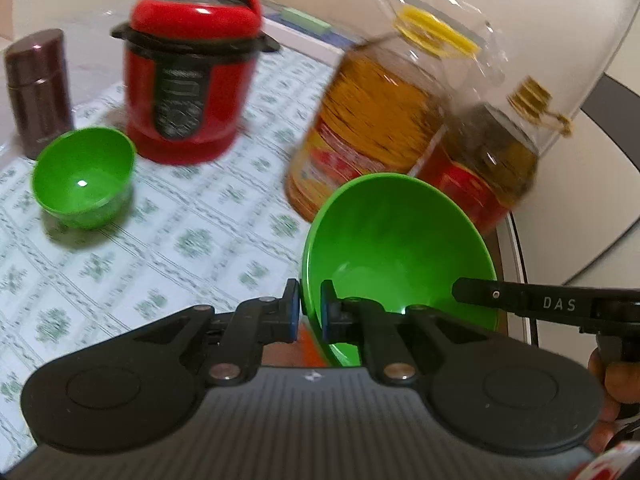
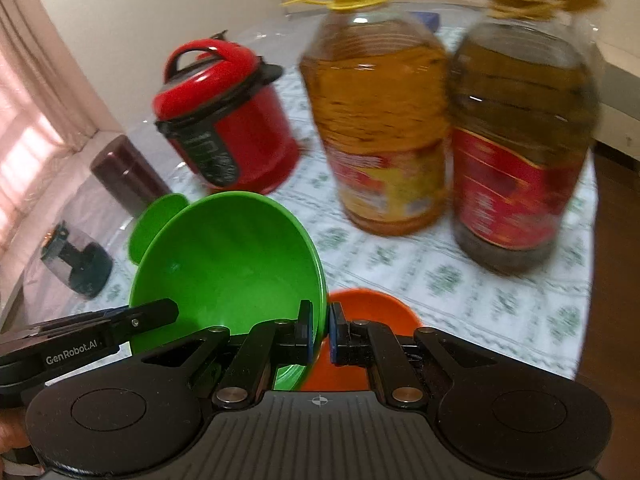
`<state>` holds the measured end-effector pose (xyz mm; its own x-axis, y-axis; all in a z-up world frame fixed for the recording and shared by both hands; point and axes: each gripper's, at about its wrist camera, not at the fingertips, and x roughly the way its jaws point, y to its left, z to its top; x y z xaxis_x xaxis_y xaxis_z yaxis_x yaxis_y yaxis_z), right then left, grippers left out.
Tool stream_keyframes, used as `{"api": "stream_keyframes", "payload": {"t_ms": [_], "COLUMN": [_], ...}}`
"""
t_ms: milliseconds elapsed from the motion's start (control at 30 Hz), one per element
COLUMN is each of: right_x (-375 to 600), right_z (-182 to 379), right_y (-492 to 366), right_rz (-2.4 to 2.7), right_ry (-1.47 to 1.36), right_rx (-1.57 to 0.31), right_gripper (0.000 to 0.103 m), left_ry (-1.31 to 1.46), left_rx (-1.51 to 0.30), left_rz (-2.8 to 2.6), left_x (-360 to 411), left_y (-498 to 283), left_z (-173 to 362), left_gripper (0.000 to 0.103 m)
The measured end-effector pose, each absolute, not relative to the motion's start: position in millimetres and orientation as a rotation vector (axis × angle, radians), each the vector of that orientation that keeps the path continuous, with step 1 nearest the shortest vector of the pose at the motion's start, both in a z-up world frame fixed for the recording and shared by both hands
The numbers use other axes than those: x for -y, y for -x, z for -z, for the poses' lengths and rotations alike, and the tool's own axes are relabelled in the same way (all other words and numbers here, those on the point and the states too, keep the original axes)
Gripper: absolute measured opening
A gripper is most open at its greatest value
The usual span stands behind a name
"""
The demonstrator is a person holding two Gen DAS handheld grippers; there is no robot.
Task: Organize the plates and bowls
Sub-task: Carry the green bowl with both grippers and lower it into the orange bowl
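Currently both tools pinch the same large green bowl (image 1: 396,248), one on each side of its rim, bowl tilted and off the bench (image 1: 180,240).

Left wrist view, left to right: dark brown flask (image 1: 38,88) upright at the far left; small green bowl (image 1: 82,176) on the bench just in front of it, apart from the held one; red pressure cooker (image 1: 190,76) behind that; two oil bottles, a yellow-capped oil bottle (image 1: 368,120) and a darker oil bottle (image 1: 488,160), behind the held bowl. Left tool (image 1: 309,312) pressed onto the bowl's rim, wall between the pads. Right tool's fingers reach in from the right edge.

Right wrist view: left tool's fingers enter from the left. Right tool (image 2: 318,332) clamps the opposite rim. Orange bowl (image 2: 372,320) sits directly below on the patterned bench cloth, partly hidden. Frames are motion-blurred.
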<state>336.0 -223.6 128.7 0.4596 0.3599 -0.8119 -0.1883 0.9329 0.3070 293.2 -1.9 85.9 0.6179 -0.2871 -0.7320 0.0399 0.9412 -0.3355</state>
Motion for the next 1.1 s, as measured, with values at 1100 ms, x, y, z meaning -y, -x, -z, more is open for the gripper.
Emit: {"api": "stream_keyframes", "payload": {"t_ms": [1100], "right_x": [266.2], "right_z": [-35.7], "right_y": [-344.9], "right_rz": [-0.271], "right_ry": [-0.219], "right_rx": [-1.175], "right_gripper": [0.008], "left_ry": [0.216], "left_rx": [-1.023], "left_rz": [0.22], "left_x": [45.0], "left_y": [-326.7], "left_z": [-4.6], "left_gripper": [0.008]}}
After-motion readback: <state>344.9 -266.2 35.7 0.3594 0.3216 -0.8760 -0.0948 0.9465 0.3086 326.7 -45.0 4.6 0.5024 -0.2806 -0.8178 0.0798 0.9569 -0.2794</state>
